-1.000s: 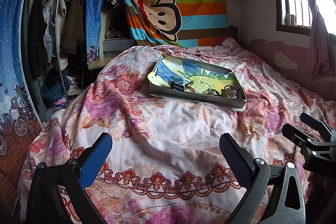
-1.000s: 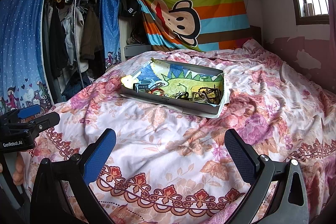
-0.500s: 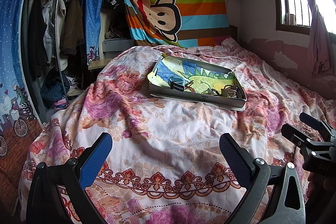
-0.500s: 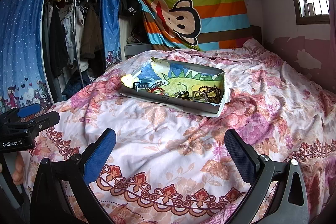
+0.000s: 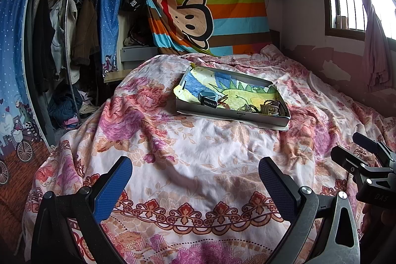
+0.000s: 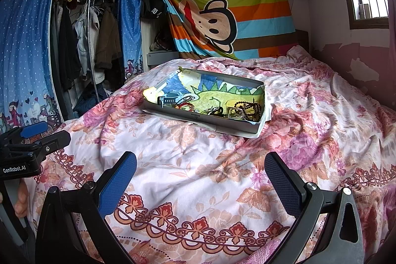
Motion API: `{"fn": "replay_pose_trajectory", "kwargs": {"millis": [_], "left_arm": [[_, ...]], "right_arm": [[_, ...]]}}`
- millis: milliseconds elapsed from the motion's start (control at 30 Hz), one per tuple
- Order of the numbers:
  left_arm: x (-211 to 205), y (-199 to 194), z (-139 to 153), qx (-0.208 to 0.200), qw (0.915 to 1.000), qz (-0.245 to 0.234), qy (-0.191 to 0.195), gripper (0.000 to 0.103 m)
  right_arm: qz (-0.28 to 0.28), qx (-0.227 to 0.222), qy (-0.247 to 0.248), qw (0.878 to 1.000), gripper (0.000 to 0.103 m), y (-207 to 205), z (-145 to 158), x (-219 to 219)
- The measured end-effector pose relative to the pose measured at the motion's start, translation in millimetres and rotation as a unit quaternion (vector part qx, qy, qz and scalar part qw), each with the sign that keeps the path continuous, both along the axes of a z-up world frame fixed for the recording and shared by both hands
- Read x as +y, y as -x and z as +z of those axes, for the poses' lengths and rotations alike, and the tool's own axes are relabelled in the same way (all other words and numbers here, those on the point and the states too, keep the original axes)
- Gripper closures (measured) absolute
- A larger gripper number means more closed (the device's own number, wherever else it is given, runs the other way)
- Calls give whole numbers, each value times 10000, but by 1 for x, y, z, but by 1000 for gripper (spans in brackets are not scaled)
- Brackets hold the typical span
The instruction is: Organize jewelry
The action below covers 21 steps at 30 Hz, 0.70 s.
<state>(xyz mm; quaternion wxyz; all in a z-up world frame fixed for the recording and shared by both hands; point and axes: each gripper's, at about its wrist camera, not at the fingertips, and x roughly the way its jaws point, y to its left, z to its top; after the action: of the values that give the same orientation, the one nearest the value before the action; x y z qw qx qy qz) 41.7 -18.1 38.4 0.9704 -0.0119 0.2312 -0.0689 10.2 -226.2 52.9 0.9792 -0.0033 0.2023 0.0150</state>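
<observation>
The left tongs (image 5: 194, 180) stand wide apart with nothing between the blue pads, above the flowered bedcover (image 5: 188, 155); the right tongs (image 6: 200, 175) are wide as well and hold nothing.

In the right wrist view, the body of the other tool at the left edge carries white writing, "GenRobot.AI" (image 6: 14, 169); in the left wrist view, the other tool at the right edge shows faint letters that look like "DAS" (image 5: 381, 197), though I cannot read them for sure.

The jewelry lies in a shallow grey box (image 6: 198, 118) on the middle of the bed, well apart from both tongs; the box is lined with a child's drawing of a green dinosaur (image 6: 217, 95). A dark bead bracelet (image 6: 248, 107) lies at the right end of the box, a watch with a dark strap (image 5: 208, 100) lies at its left end, and small tangled pieces between them are too small to tell.

Behind the bed hangs a striped cloth with a cartoon monkey (image 5: 193, 16); a black bag (image 6: 154, 7) near it bears white characters that I cannot read.
</observation>
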Motion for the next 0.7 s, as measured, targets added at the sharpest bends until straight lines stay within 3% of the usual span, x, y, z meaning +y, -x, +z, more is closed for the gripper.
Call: {"fn": "replay_pose_trajectory", "kwargs": {"millis": [700], "left_arm": [[-1,0,0,1,10000,-3,-12,0]], "right_arm": [[1,11,3,10000,2,0,0,1]]}}
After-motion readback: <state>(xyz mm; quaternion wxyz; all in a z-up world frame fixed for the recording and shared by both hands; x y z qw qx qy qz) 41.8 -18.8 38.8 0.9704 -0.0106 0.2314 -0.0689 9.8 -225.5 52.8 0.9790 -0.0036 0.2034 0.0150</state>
